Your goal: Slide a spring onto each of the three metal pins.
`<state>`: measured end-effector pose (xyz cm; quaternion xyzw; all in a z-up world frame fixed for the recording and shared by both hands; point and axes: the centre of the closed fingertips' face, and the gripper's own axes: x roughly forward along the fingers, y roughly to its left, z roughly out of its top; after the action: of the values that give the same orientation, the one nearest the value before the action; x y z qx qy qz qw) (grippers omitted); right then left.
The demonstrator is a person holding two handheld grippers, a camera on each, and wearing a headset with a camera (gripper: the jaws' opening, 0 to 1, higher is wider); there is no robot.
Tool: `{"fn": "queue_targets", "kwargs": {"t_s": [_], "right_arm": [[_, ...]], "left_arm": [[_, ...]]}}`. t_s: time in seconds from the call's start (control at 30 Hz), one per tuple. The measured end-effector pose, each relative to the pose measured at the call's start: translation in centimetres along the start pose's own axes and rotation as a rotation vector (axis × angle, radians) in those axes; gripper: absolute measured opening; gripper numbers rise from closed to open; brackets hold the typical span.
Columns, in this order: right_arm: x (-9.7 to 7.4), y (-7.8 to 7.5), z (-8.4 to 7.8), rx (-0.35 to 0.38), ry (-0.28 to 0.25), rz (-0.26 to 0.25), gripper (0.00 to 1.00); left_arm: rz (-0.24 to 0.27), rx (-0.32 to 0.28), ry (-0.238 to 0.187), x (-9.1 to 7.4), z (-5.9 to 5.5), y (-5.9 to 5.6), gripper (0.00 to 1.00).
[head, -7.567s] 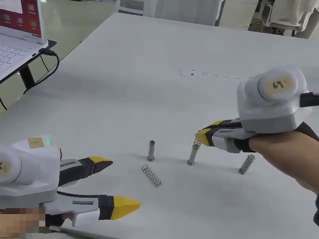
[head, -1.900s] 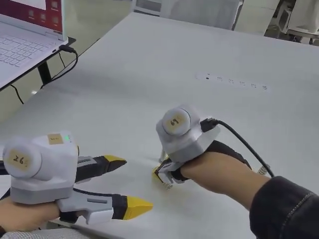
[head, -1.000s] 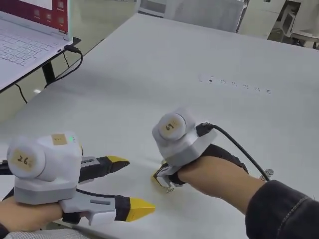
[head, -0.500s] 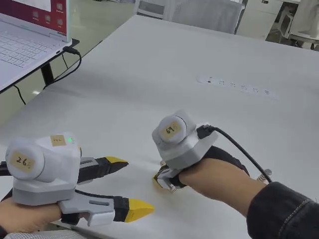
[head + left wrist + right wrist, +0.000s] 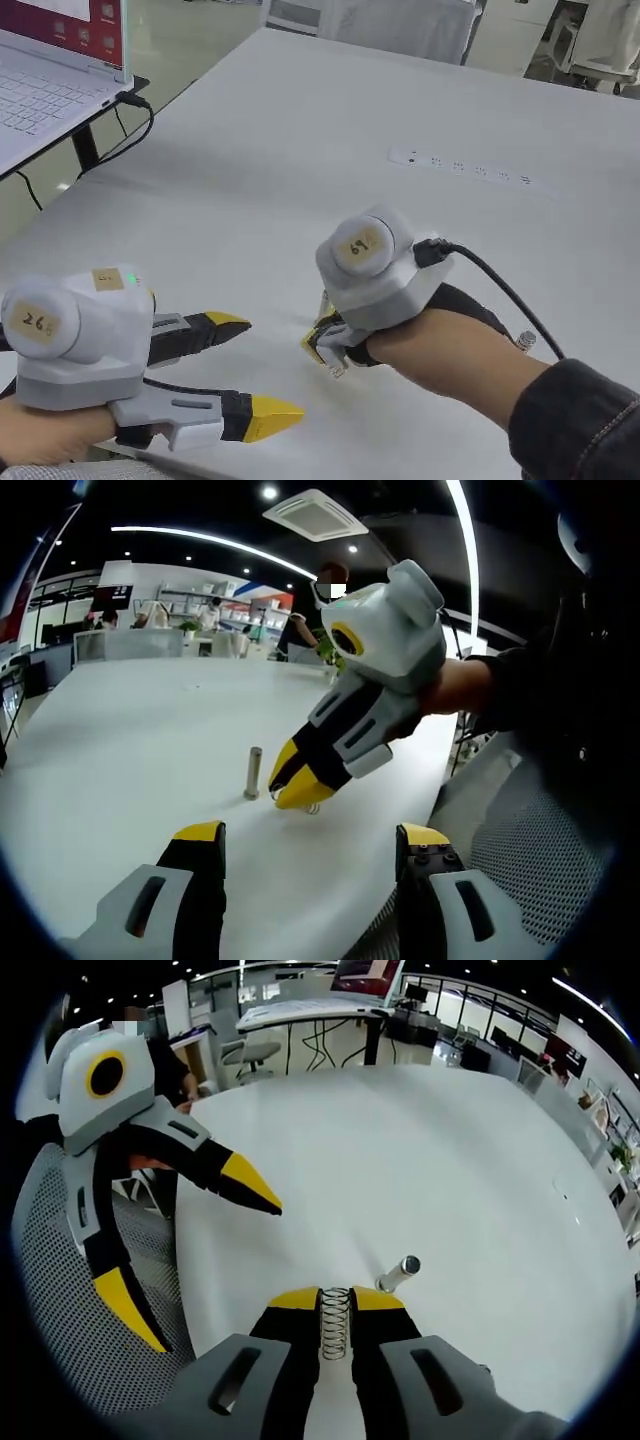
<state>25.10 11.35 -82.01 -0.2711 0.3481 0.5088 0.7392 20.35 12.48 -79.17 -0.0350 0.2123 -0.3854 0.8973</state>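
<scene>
My right gripper (image 5: 320, 347) is low over the white table (image 5: 300, 150), shut on a small steel spring (image 5: 335, 1322) that stands upright between its yellow tips. Just beyond those tips a bare metal pin (image 5: 398, 1274) stands on the table. The left gripper view has the same pin (image 5: 254, 773) upright, just left of the right gripper (image 5: 292, 783). My left gripper (image 5: 250, 368) hovers open and holds nothing, near the table's front edge to the left of the right one. Behind the right forearm, a pin with a spring on it (image 5: 522, 342) peeks out.
A laptop (image 5: 40, 50) with a black cable (image 5: 135, 105) sits past the table's left edge. A white power strip (image 5: 470, 170) lies farther back on the table. A mesh chair (image 5: 60, 1260) is close behind the left gripper.
Since the oldest frame my right gripper has moved left, away from the middle pin, and shut on the loose spring. Over the last second it has barely moved. The left gripper stayed put.
</scene>
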Motion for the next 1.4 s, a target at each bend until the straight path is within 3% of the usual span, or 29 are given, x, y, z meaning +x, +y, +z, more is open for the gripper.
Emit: {"fn": "queue_targets", "kwargs": {"t_s": [0.5, 0.73, 0.97, 1.1, 1.4], "right_arm": [[-1.8, 0.2, 0.8, 0.02, -0.1, 0.003, 0.09], [-3.2, 0.6, 2.2, 0.048, -0.173, 0.014, 0.08], [-5.2, 1.1, 4.8, 0.07, -0.269, 0.031, 0.08], [-6.5, 1.6, 6.5, 0.1, -0.339, 0.059, 0.08], [-8.4, 2.5, 8.8, 0.141, -0.43, 0.11, 0.08]], "left_arm": [[-0.002, 0.004, 0.011, 0.1, -0.2, -0.1, 0.65], [-0.002, 0.008, 0.011, 0.1, -0.1, -0.1, 0.64], [0.002, 0.043, 0.003, 0.0, 0.5, 0.0, 0.62], [-0.01, 0.029, -0.044, -0.4, 2.0, -0.3, 0.6], [-0.029, 0.035, -0.132, -1.2, 5.7, -1.1, 0.5]]}}
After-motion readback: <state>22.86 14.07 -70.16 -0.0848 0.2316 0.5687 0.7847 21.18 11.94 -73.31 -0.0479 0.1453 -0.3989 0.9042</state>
